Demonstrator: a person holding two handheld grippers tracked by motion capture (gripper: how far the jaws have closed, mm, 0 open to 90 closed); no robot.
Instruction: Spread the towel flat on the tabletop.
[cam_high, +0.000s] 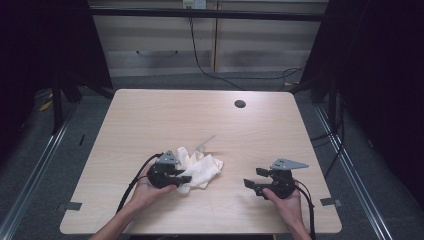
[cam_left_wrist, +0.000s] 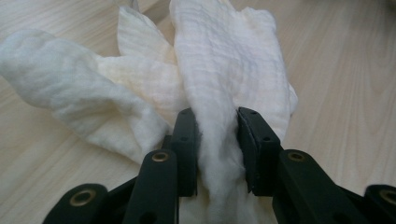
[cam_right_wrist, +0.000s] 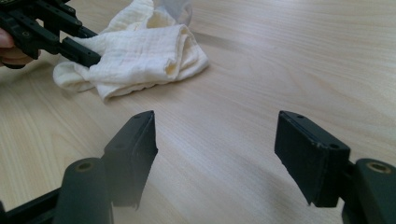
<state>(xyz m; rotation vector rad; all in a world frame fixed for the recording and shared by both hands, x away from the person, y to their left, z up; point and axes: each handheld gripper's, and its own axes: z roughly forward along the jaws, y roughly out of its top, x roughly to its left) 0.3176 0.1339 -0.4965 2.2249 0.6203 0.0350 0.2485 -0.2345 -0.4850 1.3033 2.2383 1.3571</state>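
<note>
A crumpled white cloth (cam_high: 202, 170) lies on the wooden table (cam_high: 150, 115), left of centre near the front. My left gripper (cam_high: 182, 174) comes at it from the left and is shut on one fold. In the left gripper view, that fold of cloth (cam_left_wrist: 219, 70) is pinched between the two black pads, with the left gripper (cam_left_wrist: 217, 116) low over the tabletop. My right gripper (cam_high: 254, 177) rests at the front right, apart from the cloth, jaws pointing left. In the right gripper view the right gripper (cam_right_wrist: 215, 140) stands open over bare wood, the cloth (cam_right_wrist: 140, 56) beyond it.
A small translucent scrap (cam_high: 205, 144) lies just behind the cloth. A round cable hole (cam_high: 240, 104) sits near the table's far edge. Black cables run over the floor beyond the table, and dark frame posts stand at both sides.
</note>
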